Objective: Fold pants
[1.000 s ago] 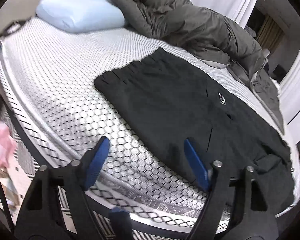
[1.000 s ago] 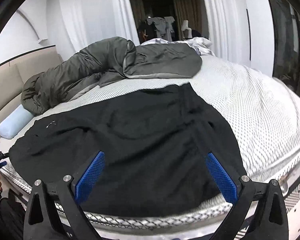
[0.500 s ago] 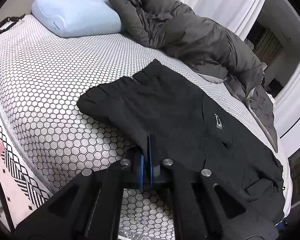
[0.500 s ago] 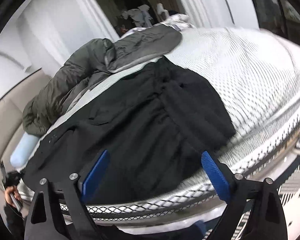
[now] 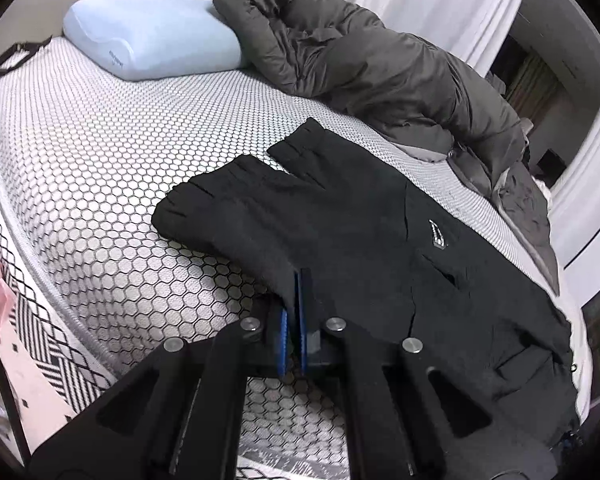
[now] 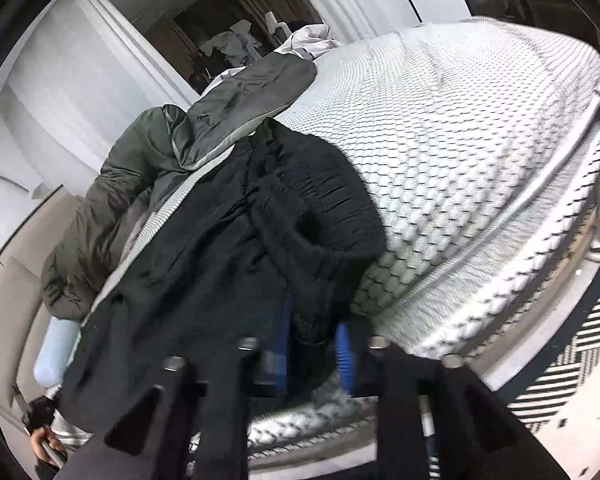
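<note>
Now the black pants lie lengthwise along the bed's near edge, between my grippers: left gripper pinched tight on the leg end, right gripper narrowed around bunched waistband (blurred, seemingly gripped).

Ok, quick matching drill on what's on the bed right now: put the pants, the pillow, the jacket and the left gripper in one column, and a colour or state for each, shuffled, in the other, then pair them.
Things:
1. black pants
2. pillow
3. puffer jacket
4. left gripper

Colour or state:
A. light blue, at the head of the bed
B. shut on the near edge of the fabric
C. dark grey-olive, crumpled along the far side of the mattress
D. spread out on the honeycomb-patterned mattress

Pairs: 1-D, 2-A, 3-C, 4-B
</note>
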Demonstrator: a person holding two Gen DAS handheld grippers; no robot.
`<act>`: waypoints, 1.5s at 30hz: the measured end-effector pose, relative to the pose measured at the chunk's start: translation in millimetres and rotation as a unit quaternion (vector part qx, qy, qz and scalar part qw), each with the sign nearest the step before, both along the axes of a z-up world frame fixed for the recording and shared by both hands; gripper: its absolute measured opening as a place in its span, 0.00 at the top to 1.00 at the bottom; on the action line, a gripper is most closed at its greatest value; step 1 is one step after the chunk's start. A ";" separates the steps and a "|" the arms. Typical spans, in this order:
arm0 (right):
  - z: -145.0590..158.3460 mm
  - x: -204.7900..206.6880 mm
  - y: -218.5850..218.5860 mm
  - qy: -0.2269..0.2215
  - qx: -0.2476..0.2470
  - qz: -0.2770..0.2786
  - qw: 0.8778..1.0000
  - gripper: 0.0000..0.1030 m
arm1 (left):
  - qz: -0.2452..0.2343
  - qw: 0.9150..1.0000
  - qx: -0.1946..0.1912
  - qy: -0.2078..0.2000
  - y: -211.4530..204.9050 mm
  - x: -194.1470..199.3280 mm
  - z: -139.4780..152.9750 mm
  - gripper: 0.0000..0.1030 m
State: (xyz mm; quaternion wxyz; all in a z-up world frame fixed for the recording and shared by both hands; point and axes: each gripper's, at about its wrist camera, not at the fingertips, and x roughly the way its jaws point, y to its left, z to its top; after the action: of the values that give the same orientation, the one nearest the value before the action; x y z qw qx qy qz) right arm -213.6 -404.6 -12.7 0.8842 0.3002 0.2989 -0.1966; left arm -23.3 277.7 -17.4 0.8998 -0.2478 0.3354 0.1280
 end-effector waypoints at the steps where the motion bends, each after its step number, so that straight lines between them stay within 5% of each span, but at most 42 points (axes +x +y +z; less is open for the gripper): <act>1: -2.6 -5.6 -2.9 -0.002 0.009 0.002 1.000 0.85 | -0.002 1.000 0.001 0.003 0.5 -2.1 -0.7 0.98; 6: -14.7 -17.2 -13.5 -0.054 0.080 0.011 0.995 0.81 | -0.002 1.000 -0.021 0.021 9.2 4.4 -16.0 0.99; 11: -9.2 -1.3 -9.7 -0.063 0.085 0.024 0.994 0.58 | -0.002 0.999 -0.032 0.024 13.6 8.4 -18.1 0.98; 12: -9.3 4.0 -7.9 -0.056 0.079 0.026 0.995 0.59 | -0.003 0.999 -0.037 0.030 14.9 11.3 -20.4 0.98; 14: -9.7 12.7 -3.8 -0.029 0.055 0.015 0.998 0.86 | -0.005 0.998 -0.046 0.038 16.8 16.9 -25.6 0.98; 25: 13.0 -14.1 6.0 -0.055 0.031 0.011 0.998 0.90 | -0.007 0.999 -0.054 0.002 23.0 -8.0 -16.9 0.99; 31: 61.2 -0.5 11.8 -0.096 -0.010 0.011 0.995 0.90 | -0.021 0.998 -0.043 -0.033 23.1 8.5 18.5 0.99; 38: 116.7 77.2 -2.7 -0.108 -0.060 0.009 0.992 0.90 | -0.025 0.998 -0.010 -0.052 19.3 79.4 75.3 0.99; 45: 134.8 233.3 -50.0 -0.060 -0.089 -0.018 0.994 0.86 | -0.012 1.000 -0.001 -0.020 19.0 222.0 92.0 0.94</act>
State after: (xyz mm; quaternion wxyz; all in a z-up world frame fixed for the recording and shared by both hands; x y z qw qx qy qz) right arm 19.7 -454.6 122.1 0.9203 0.2369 0.2209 -0.2194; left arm 198.7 296.7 74.6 0.9077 -0.2470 0.3202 0.1123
